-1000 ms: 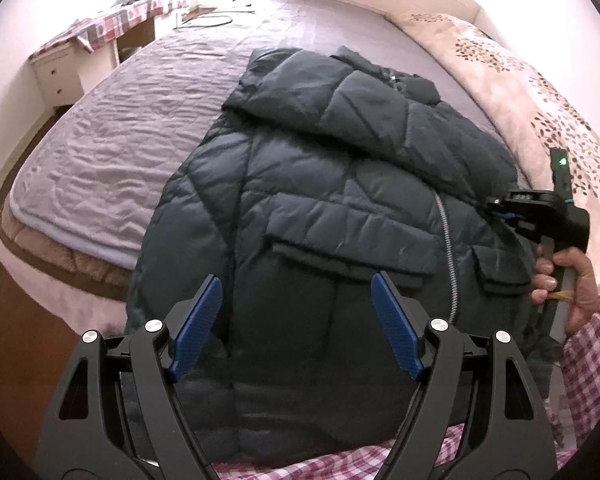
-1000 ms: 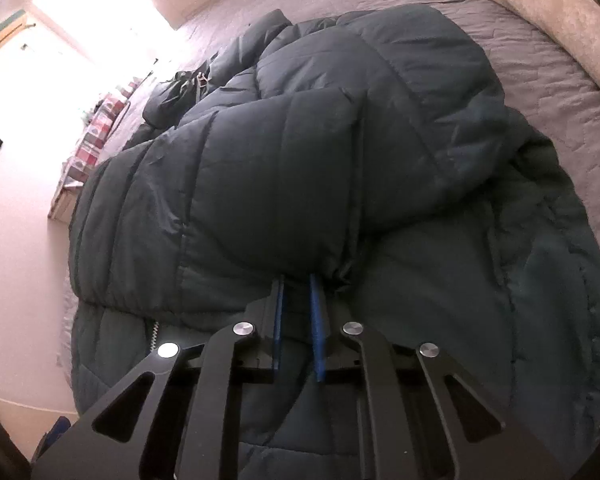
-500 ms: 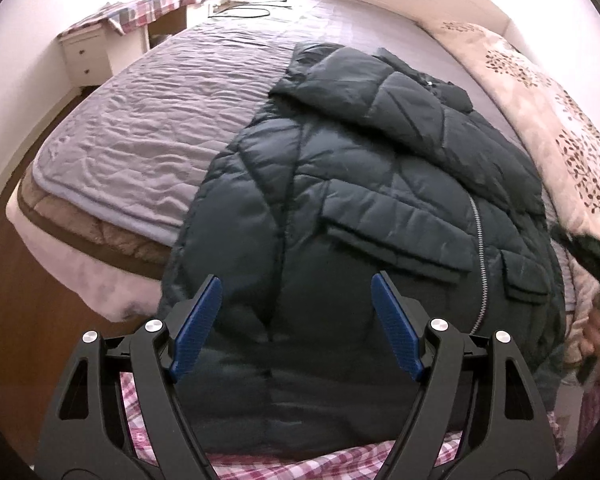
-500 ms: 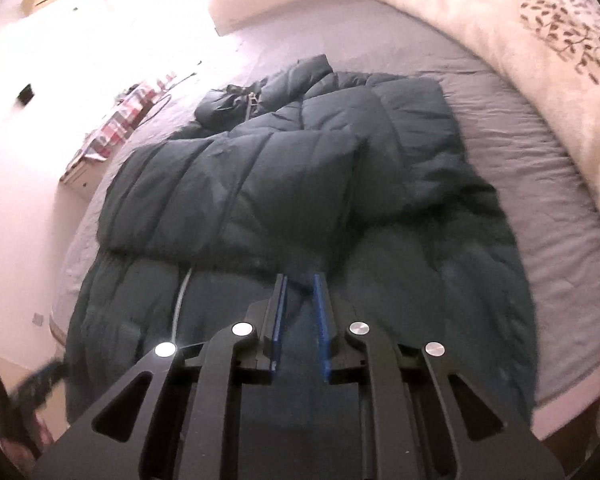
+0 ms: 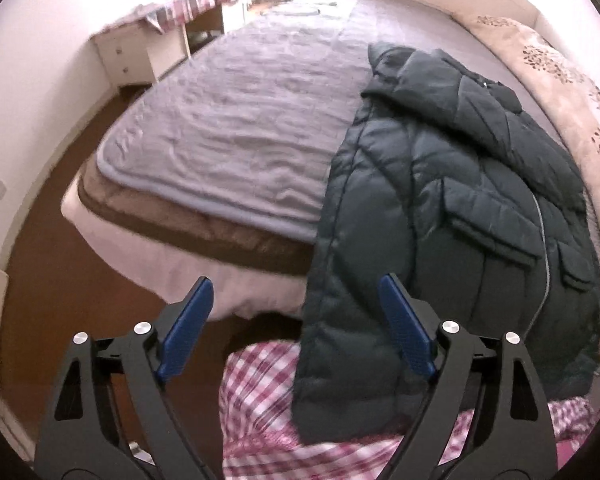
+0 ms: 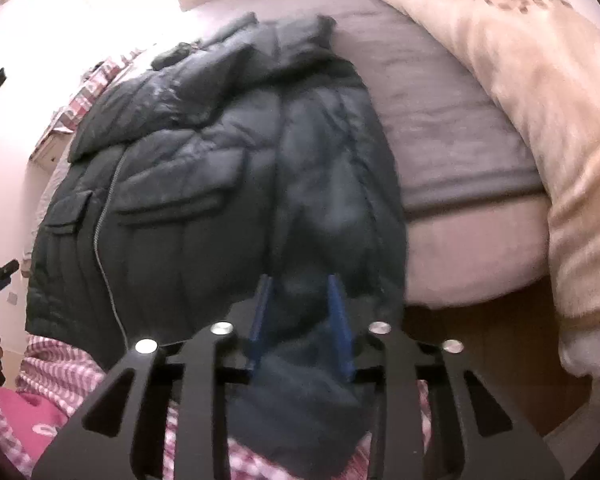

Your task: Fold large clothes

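A dark teal quilted puffer jacket (image 5: pixel 452 208) lies lengthwise on the bed, its hem hanging over the near edge. It also shows in the right wrist view (image 6: pixel 204 184), zipper and pocket flaps up. My left gripper (image 5: pixel 296 320) is open and empty, off the jacket's left hem, above the floor and bed edge. My right gripper (image 6: pixel 302 320) has its blue fingers (image 6: pixel 260 320) partly parted with a fold of the jacket's hem bunched between them.
The bed (image 5: pixel 236 152) has a grey-lilac quilted cover. A beige floral blanket (image 6: pixel 540 92) lies along the right side. A white desk with a plaid cloth (image 5: pixel 168 32) stands at the back left. Plaid clothing (image 5: pixel 260 400) shows below the grippers. Brown floor (image 5: pixel 60 280) lies left.
Both grippers have pulled back from the bed toward the near edge. The right gripper's fingers have parted wider, with the hem between them. The left view has swung left.
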A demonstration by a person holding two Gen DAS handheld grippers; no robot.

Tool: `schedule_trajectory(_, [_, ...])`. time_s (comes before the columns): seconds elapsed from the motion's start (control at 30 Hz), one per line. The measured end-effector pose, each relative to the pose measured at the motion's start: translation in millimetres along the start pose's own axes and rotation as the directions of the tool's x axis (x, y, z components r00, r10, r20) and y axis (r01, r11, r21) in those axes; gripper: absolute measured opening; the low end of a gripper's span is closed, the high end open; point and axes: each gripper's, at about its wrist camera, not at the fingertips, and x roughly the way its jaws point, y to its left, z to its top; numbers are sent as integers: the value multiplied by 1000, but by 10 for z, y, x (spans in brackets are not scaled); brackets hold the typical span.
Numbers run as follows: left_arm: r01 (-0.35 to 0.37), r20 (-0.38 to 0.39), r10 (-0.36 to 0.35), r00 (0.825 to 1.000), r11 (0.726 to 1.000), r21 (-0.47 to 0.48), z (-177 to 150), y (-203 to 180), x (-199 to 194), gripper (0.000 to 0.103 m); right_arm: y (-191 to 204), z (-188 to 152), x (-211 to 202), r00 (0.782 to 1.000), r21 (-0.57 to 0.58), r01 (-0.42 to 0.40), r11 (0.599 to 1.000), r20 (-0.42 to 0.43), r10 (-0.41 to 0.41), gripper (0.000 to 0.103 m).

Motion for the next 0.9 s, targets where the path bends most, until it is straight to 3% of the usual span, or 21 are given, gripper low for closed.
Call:
schedule_trajectory(0.13, [117,-104,-121,987,992,-42,-103,87,171,84,-129,-57,-31,999,45,-41,998,-18,42,57])
schedule_trajectory(0.2, [141,-142,-148,979,988,-58,-177,82,284,84,-132,-54,-60,998,48,-56,997,-17,57,65])
schedule_trajectory(0.47, [200,-192,-200,961,980,-21,-336,-73,506,83,-289,-94,-215,999,61,-38,997,10,37,72])
schedule_trajectory(0.6, [241,-216,-242,946,970,-31,-376,-101,577,65,-455,-118,-231,998,117,-56,992,-4,57,72])
schedule_trajectory(0.63, [259,-218,-260,941,965,-33,-381,-102,582,54,-496,-125,-223,998,132,-68,989,-11,70,72])
schedule_trajectory(0.7, [296,-224,-298,928,954,-47,-395,-113,585,43,-568,-137,-202,995,161,-88,983,-25,93,72])
schedule_trajectory(0.73, [301,-221,-304,927,952,-45,-398,-129,574,32,-604,-151,-192,993,179,-106,978,-32,113,73])
schedule_trajectory(0.8, [316,-208,-315,926,948,-25,-389,-173,521,20,-658,-179,-175,989,210,-131,969,-46,144,77])
schedule_trajectory(0.9, [325,-194,-321,927,946,-9,-351,-241,446,14,-686,-227,-131,979,238,-173,956,-67,194,78])
